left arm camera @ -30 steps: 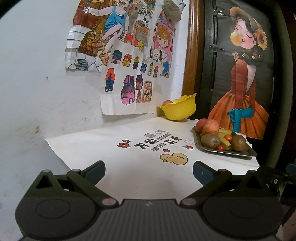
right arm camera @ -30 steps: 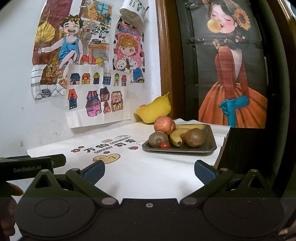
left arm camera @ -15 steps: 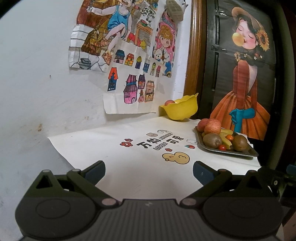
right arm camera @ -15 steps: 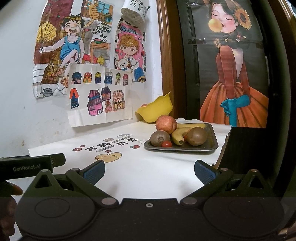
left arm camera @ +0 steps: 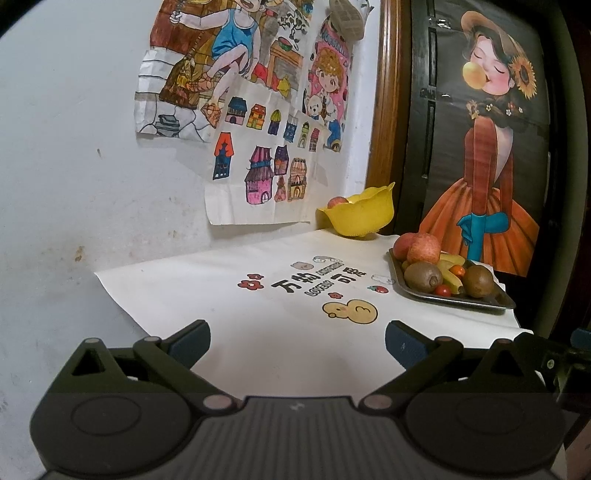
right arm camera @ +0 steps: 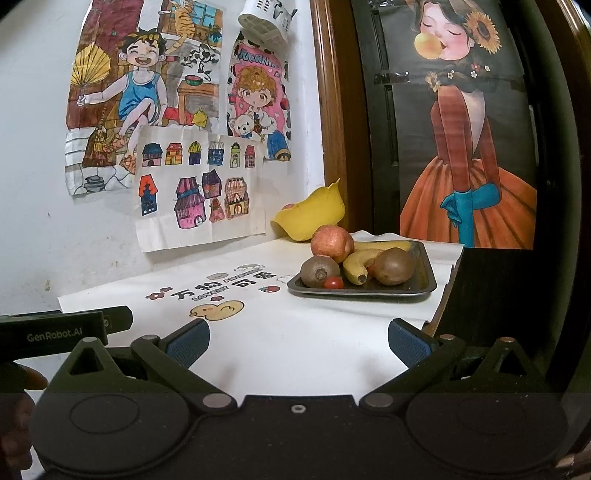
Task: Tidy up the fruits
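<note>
1. Readable writing: "GenRobot.AI" on the side of the left gripper where it shows in the right wrist view; "LOVELY" printed on the white table cover among Chinese characters, red flowers and a yellow duck; "MORNI…" on the pink drawing taped to the wall.
2. Landmark: the dark tray near the cover's far right edge. It holds two apples, two kiwis, bananas and cherry tomatoes.
3. Behind the tray, in the corner by the wall, stands a yellow bowl with one reddish fruit inside.
4. Right of the tray hangs a poster of a girl in an orange dress; above the bowl, a white basket is fixed to the wall.
5. The left gripper and right gripper each have their fingers spread wide apart, holding nothing, short of the tray with bare cover between.
6. Only the left view shows the second apple and the fruit in the bowl clearly; only the right view shows the other gripper and part of a hand.
</note>
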{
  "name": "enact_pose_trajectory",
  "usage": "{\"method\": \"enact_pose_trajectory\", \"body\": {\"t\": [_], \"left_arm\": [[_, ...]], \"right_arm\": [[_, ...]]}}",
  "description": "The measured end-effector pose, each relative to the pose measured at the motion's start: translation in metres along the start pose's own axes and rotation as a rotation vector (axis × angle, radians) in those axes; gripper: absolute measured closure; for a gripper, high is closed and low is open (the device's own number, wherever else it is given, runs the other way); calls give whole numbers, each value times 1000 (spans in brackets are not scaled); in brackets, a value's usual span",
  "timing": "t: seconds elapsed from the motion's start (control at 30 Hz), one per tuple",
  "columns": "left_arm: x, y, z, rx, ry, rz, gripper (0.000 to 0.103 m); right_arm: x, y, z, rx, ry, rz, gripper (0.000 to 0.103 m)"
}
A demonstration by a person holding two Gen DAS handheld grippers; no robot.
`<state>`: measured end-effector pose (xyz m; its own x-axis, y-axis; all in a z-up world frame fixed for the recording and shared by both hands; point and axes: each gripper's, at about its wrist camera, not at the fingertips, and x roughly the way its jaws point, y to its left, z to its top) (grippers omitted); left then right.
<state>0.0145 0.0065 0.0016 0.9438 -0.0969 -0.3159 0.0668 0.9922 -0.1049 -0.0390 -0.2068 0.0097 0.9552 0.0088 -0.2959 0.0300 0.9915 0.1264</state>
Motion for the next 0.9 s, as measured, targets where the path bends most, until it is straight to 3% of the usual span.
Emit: {"method": "enact_pose_trajectory", "body": {"t": [0.9], "left_arm": [[0,-3,-2,7,-4,-5,0]], "right_arm": [[1,1,-1,3,4,-1,1]]}}
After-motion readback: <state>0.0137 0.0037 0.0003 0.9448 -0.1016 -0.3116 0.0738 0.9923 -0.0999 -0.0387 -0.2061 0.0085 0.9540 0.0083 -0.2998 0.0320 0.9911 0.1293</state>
